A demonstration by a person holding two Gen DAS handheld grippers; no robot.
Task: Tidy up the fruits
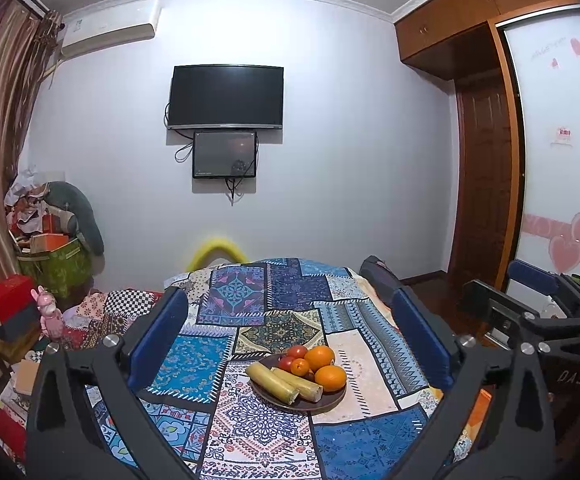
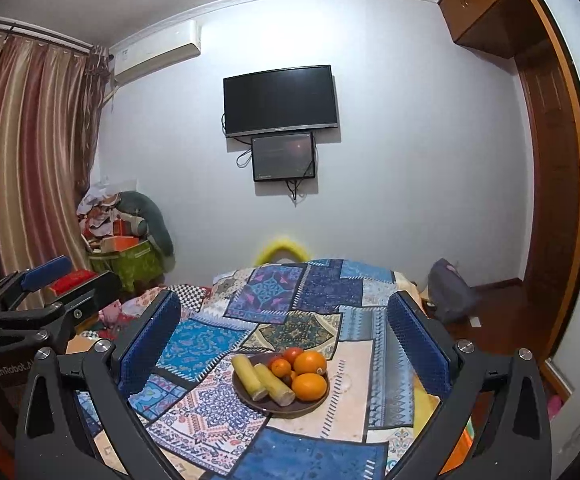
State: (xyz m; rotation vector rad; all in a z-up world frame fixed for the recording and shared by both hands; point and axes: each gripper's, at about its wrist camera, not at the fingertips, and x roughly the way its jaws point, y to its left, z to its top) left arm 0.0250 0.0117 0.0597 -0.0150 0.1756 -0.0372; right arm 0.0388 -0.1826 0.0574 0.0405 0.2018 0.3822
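Note:
A dark brown plate [image 1: 326, 403] sits on a patchwork-cloth table [image 1: 249, 432]. On it lie two yellow sugarcane pieces [image 1: 273, 380], two large oranges [image 1: 330, 377], a small tangerine [image 1: 300, 367] and red tomatoes [image 1: 297, 351]. The plate [image 2: 277, 407] with the cane [image 2: 249, 378] and oranges [image 2: 310, 385] also shows in the right wrist view. My left gripper [image 1: 290, 332] is open and empty, held above and short of the plate. My right gripper [image 2: 285, 336] is open and empty, likewise back from the plate. Each gripper shows at the edge of the other's view.
A TV [image 1: 225, 98] and a small screen [image 1: 225, 154] hang on the far wall. Boxes and clutter [image 1: 45, 248] are piled at the left by curtains [image 2: 21, 160]. A wooden wardrobe and door [image 1: 486, 160] stand at the right. A bag [image 2: 448, 292] sits on the floor.

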